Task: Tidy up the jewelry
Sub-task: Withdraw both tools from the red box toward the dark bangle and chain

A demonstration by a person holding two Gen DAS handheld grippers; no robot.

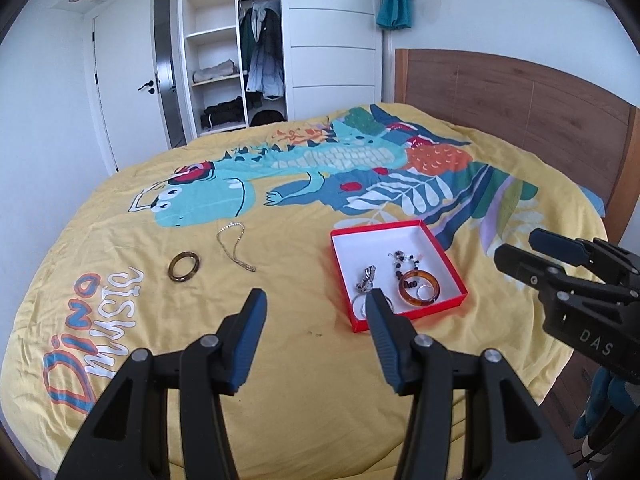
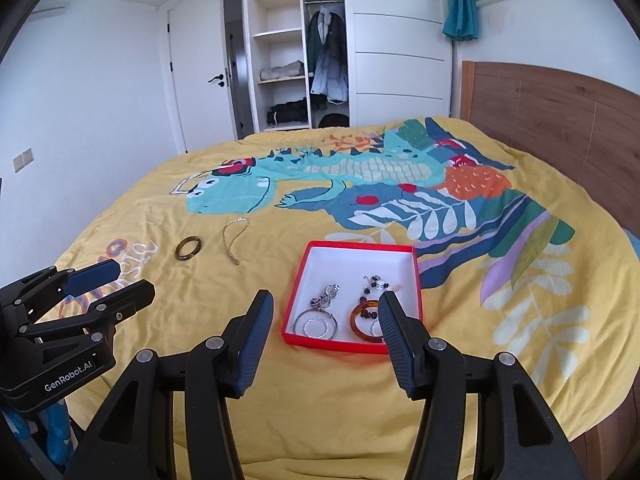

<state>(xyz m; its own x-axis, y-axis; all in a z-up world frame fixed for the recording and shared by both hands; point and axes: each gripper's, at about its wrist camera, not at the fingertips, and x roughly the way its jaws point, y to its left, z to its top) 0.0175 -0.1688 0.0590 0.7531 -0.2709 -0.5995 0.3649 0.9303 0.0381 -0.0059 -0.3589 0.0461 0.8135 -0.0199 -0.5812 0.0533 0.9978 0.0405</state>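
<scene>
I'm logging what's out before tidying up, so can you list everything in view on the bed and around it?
Box: 1, red with white inside, on the bed, near edge.
Amber bangle: 1, orange-brown, in the box.
Hoops: silver, count unclear, in the box.
Bead pieces: dark and white, count unclear, in the box.
Dark ring: 1, brown, on the bedspread left of the box.
Chain: 1, pale gold, on the bedspread beside the dark ring.
Bedspread: 1, yellow with dinosaur print.
Headboard: 1, brown wood.
Wardrobe: 1, white, open, clothes inside.
Door: 1, white.
Left hand-held gripper: black, open.
Right hand-held gripper: black, open.
</scene>
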